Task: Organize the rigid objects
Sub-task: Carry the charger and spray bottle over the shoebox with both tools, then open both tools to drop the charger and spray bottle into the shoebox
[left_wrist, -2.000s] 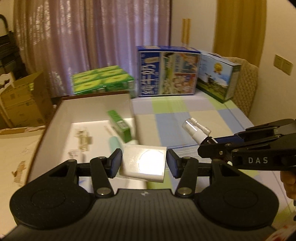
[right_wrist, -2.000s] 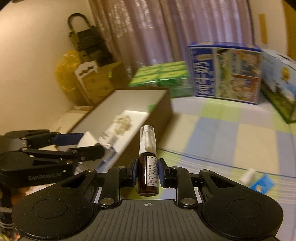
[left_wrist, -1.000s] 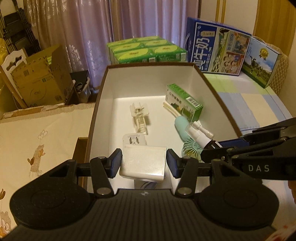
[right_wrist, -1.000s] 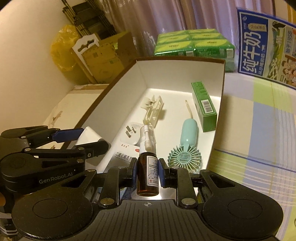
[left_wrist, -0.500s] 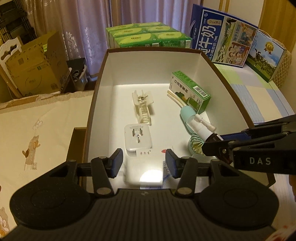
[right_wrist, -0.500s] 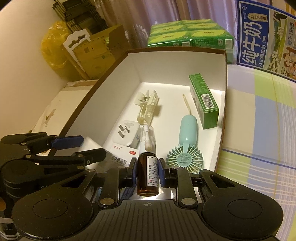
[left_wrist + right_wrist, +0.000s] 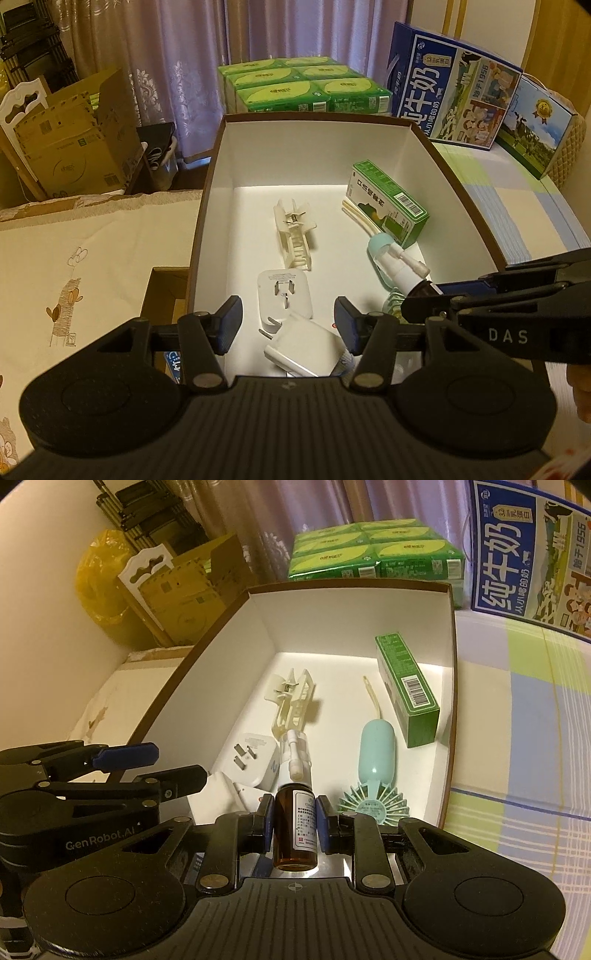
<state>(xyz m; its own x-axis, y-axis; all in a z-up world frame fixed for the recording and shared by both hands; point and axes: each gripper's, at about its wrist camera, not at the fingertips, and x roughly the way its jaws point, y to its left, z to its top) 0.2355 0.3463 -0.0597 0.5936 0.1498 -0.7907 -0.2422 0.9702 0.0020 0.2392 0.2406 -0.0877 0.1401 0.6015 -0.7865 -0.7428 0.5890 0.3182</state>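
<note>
A brown-rimmed white box (image 7: 317, 122) (image 7: 351, 587) holds a green carton (image 7: 388, 203) (image 7: 408, 692), a cream clip (image 7: 295, 232) (image 7: 293, 705), a teal brush (image 7: 375, 771), a white plug adapter (image 7: 284, 291) (image 7: 251, 760) and a white block (image 7: 306, 349). My left gripper (image 7: 288, 325) is open just above the white block, which lies tilted at the box's near end. My right gripper (image 7: 295, 829) is shut on a brown spray bottle (image 7: 295, 830) (image 7: 406, 273), held over the box's near right part.
Green cartons (image 7: 303, 88) and blue milk boxes (image 7: 454, 92) stand behind the box. Cardboard boxes (image 7: 74, 136) sit at the left. A cream cloth (image 7: 74, 258) lies left of the box, a checked cloth (image 7: 535, 738) right of it.
My left gripper opened and let the white block drop into the box's near end, where it now lies tilted. Both grippers moved over the box; the right still holds the bottle.
</note>
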